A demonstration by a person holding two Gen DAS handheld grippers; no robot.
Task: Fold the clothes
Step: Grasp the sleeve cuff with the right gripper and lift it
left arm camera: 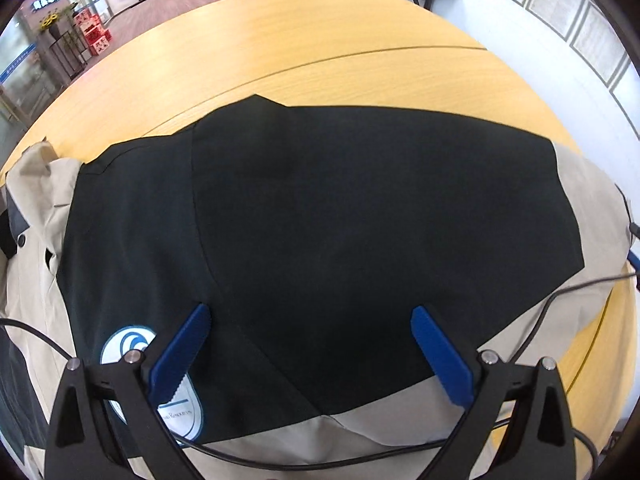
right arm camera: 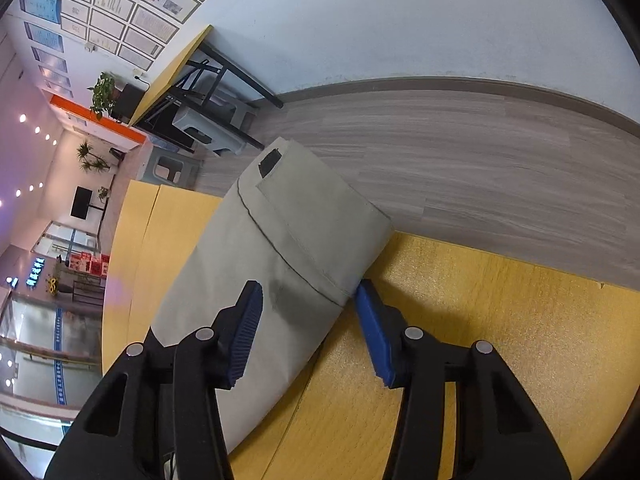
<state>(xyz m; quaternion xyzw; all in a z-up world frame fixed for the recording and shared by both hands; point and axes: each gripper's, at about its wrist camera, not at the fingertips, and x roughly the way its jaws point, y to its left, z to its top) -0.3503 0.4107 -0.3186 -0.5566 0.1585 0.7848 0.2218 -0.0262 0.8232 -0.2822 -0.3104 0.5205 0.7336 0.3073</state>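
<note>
A black and beige jacket (left arm camera: 320,220) lies spread on the wooden table (left arm camera: 320,48), with a white and blue round logo (left arm camera: 132,344) near its lower left. My left gripper (left arm camera: 310,312) hovers open just above the black panel, holding nothing. In the right wrist view a beige sleeve (right arm camera: 272,264) with a cuff and a black tab lies across the table (right arm camera: 480,320), its end reaching over the table edge. My right gripper (right arm camera: 308,292) is open, its blue fingers (right arm camera: 248,320) straddling the sleeve near the cuff, not closed on it.
A black cable (left arm camera: 540,312) runs over the jacket's beige part at the lower right. The table edge is close beyond the sleeve, with grey floor (right arm camera: 480,160) and a wall behind. Another table with stools (right arm camera: 200,120) stands further off.
</note>
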